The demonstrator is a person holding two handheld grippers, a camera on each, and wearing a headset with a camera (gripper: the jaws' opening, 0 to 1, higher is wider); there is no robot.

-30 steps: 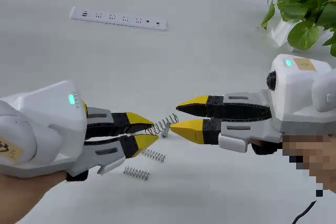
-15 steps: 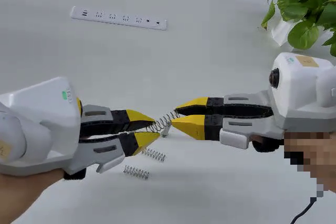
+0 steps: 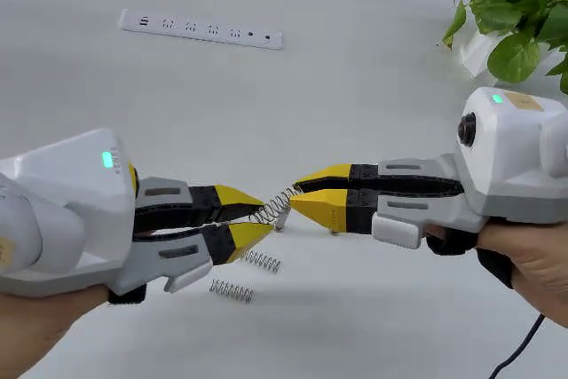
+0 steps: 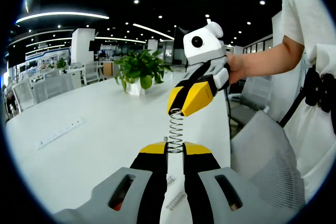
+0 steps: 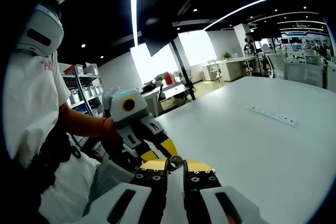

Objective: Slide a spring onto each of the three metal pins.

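The spring (image 3: 276, 205) hangs in the air above the worktop (image 3: 355, 86), stretched on a slant between the two grippers. It is a thin, open wire coil. I judge it very light, springy along its length and easy to bend sideways, and its smooth round wire is apt to squirt out of a hard pinch. The safest hold is across the last few turns at one end, gently, so the bore and the far end stay free for a pin.

The left gripper (image 3: 257, 219) has its jaws closed to a narrow gap on the spring's lower end. The right gripper (image 3: 297, 197) meets the spring's upper end, and its jaws appear nearly shut on it. In the right gripper view the coil shows end-on at the tips.

Just under the spring a grey stub (image 3: 280, 225) stands on the worktop. It may be one of the pins, but it is too small to be sure.

Below the spring, toward the person, lie a first loose spring (image 3: 260, 262) and, a little further out, a second loose spring (image 3: 231, 291).

Well beyond the spring lies a power strip (image 3: 200, 30), and a plant (image 3: 515, 6) stands off to its far right.
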